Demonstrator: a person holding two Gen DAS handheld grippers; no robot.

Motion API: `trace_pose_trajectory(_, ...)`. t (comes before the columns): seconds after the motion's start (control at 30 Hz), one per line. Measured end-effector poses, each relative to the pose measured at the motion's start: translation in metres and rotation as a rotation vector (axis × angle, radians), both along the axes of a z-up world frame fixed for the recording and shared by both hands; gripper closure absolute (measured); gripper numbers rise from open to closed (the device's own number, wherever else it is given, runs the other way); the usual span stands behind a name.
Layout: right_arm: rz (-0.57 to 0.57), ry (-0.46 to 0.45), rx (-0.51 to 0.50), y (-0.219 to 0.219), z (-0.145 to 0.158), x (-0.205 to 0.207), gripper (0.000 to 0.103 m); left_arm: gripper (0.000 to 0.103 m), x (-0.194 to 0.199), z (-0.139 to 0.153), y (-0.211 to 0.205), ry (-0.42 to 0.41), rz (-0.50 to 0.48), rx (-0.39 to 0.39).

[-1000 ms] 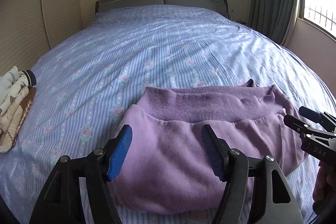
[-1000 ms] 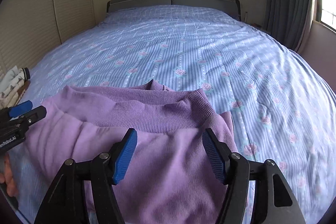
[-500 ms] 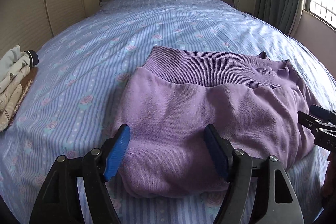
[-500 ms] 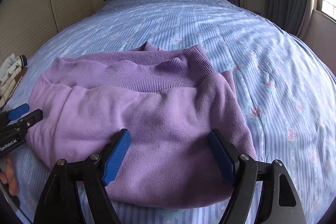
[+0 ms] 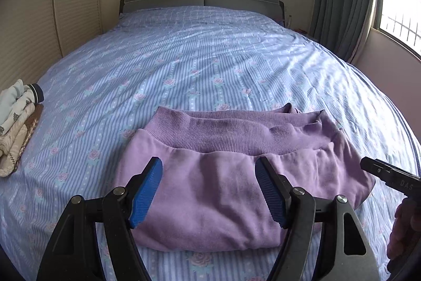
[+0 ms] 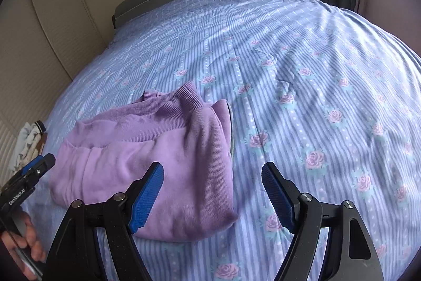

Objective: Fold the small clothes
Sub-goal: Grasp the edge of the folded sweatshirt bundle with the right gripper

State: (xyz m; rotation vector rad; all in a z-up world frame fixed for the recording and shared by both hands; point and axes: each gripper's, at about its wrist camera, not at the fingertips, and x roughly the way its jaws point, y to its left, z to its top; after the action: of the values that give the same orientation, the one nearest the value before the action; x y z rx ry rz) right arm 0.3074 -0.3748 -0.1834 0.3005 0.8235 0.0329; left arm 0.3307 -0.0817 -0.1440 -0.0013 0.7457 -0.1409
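A bed (image 5: 210,57) in a blue striped, rose-printed sheet fills both views, and the folded purple sweater (image 5: 231,175) lies on it in the lower middle of the left wrist frame and lower left of the right wrist frame. A stack of folded clothes (image 5: 15,128) sits at the left edge. The left gripper (image 5: 209,192) and right gripper (image 6: 211,192) are both spread, pinching nothing.

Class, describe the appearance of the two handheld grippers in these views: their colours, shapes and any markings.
Both the left gripper and right gripper have black angular frames, silver bolts and ribbed blue pads. White lettering marks their sides: "DAS" on the right, "GenRobot.AI" on the left.
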Motion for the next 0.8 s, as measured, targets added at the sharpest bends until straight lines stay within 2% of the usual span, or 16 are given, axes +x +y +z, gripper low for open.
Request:
trace_pose_trajectory(0.17, 0.028, 0.033, 0.092, -0.016, -0.014, 0.025, 0.026, 0.031, 0.013, 0.001, -0.017, 0.02, 0.001, -0.004)
trace_pose_trajectory(0.3, 0.051, 0.047, 0.127, -0.028, -0.019, 0.046, 0.032, 0.031, 0.024, -0.002, -0.025, 0.021, 0.018, 0.01)
trace_pose_trajectory(0.63, 0.183, 0.091, 0.109, -0.022, -0.038, 0.079, 0.048, 0.031, 0.054, -0.018, -0.025, 0.064, 0.062, 0.005)
trace_pose_trajectory(0.77, 0.225, 0.103, 0.132, -0.021, -0.047, 0.096, 0.051, 0.031, 0.057, -0.022, -0.026, 0.071, 0.058, 0.014)
trace_pose_trajectory(0.8, 0.231, 0.102, 0.139, -0.021, -0.048, 0.098, 0.057, 0.031, 0.057, -0.022, -0.026, 0.072, 0.057, 0.015)
